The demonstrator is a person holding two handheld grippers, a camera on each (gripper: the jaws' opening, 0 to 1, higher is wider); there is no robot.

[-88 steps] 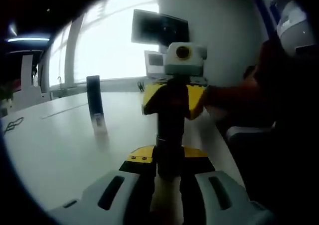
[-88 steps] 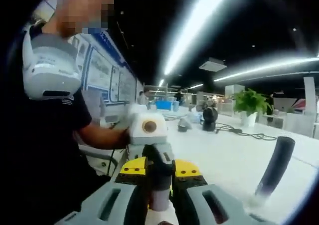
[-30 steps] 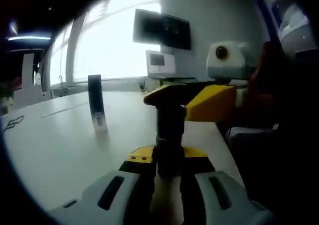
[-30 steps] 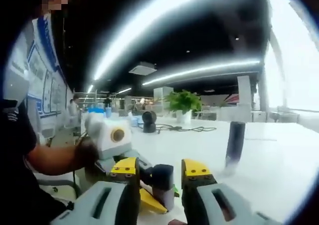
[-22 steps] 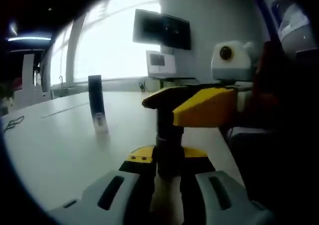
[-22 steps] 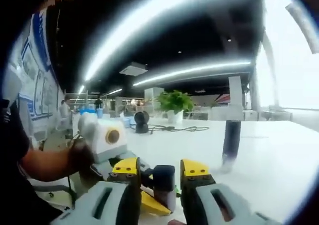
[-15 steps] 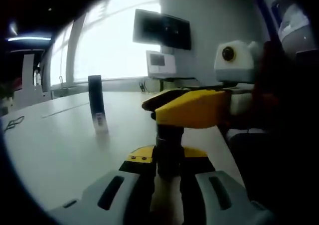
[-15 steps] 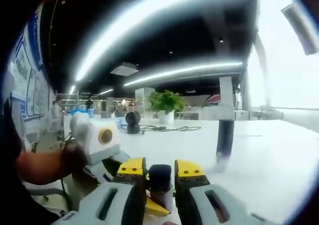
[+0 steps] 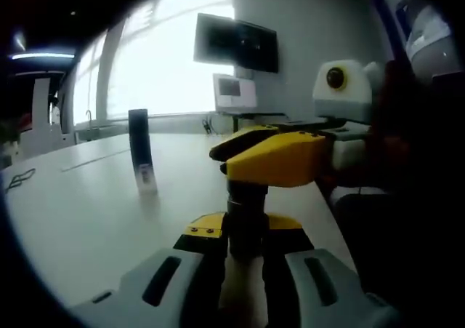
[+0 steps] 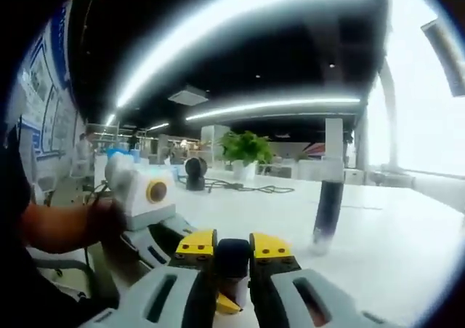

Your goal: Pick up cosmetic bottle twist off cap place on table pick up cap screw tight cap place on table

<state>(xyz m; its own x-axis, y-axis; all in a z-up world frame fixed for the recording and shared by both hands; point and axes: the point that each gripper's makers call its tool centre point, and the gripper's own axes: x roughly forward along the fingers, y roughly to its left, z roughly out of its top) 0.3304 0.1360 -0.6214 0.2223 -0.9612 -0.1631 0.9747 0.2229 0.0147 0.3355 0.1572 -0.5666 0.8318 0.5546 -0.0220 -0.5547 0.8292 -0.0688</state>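
In the left gripper view my left gripper (image 9: 245, 244) is clamped on the bottle (image 9: 245, 222), upright above the table (image 9: 87, 212). In the right gripper view my right gripper (image 10: 232, 252) pinches the cap (image 10: 233, 259); I should twist squarely, without tilting.

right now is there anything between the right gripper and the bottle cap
No. The right gripper has its jaws closed on the cap, while the left gripper holds the bottle below it. The other dark bottle stands apart on the table.
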